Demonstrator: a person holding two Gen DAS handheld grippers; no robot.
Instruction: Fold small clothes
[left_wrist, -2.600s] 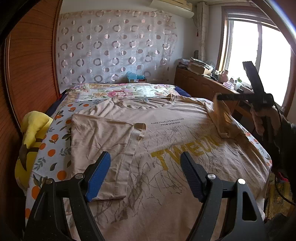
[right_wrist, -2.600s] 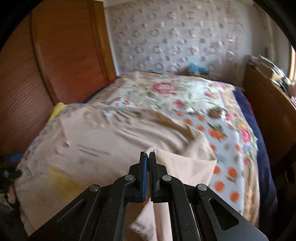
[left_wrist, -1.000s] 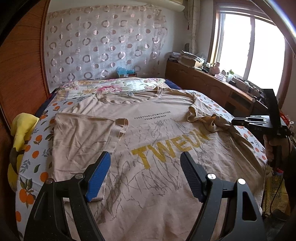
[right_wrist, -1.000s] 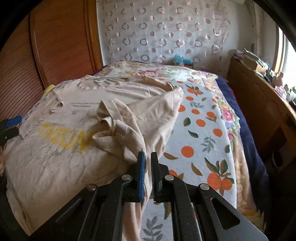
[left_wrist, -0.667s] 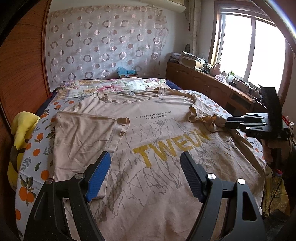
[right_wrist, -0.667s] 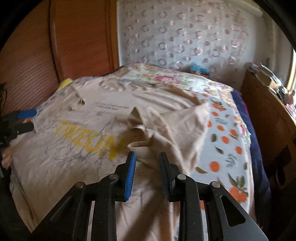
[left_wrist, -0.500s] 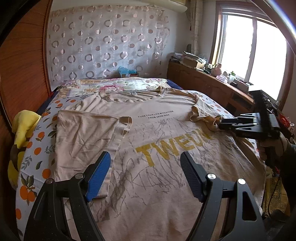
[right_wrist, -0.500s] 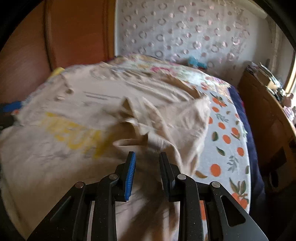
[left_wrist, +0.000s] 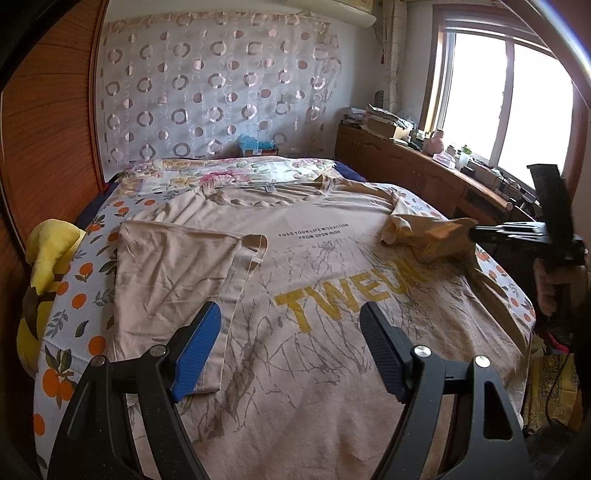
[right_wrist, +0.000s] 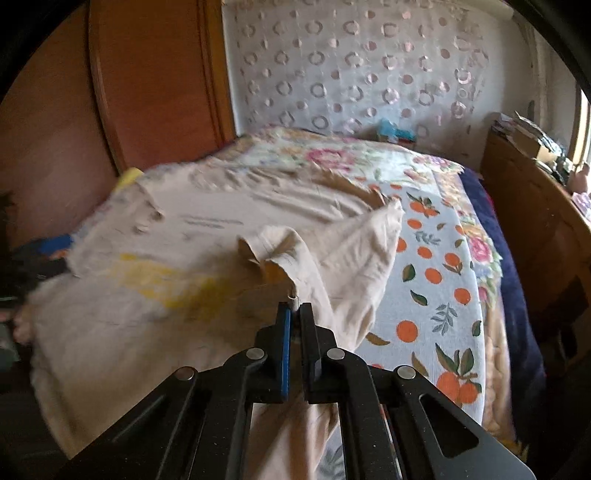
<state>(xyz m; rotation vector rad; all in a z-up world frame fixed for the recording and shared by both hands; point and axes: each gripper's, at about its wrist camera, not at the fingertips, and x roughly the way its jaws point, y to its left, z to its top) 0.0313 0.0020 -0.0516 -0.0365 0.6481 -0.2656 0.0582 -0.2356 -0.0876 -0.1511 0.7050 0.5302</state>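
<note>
A beige T-shirt (left_wrist: 314, 266) with yellow letters lies spread face up on the bed. Its left sleeve (left_wrist: 173, 266) is folded flat onto the chest. The right sleeve (left_wrist: 424, 236) is bunched and slightly raised, with my right gripper (left_wrist: 474, 232) at its outer end. In the right wrist view that gripper (right_wrist: 294, 314) is shut on a fold of the sleeve fabric (right_wrist: 332, 251), which drapes away from the jaws. My left gripper (left_wrist: 290, 350) hovers open over the shirt's lower half, with nothing between its fingers.
The bedsheet (left_wrist: 74, 295) with orange fruit print shows around the shirt. A yellow plush toy (left_wrist: 48, 251) lies at the bed's left edge beside a wooden wardrobe (left_wrist: 48, 147). A cluttered wooden sideboard (left_wrist: 406, 166) runs under the window on the right. A hand (left_wrist: 550, 284) holds the right gripper.
The right gripper opened, moved in over the bunched sleeve, then shut on its fabric and lifted it slightly. The left gripper stayed still and open.
</note>
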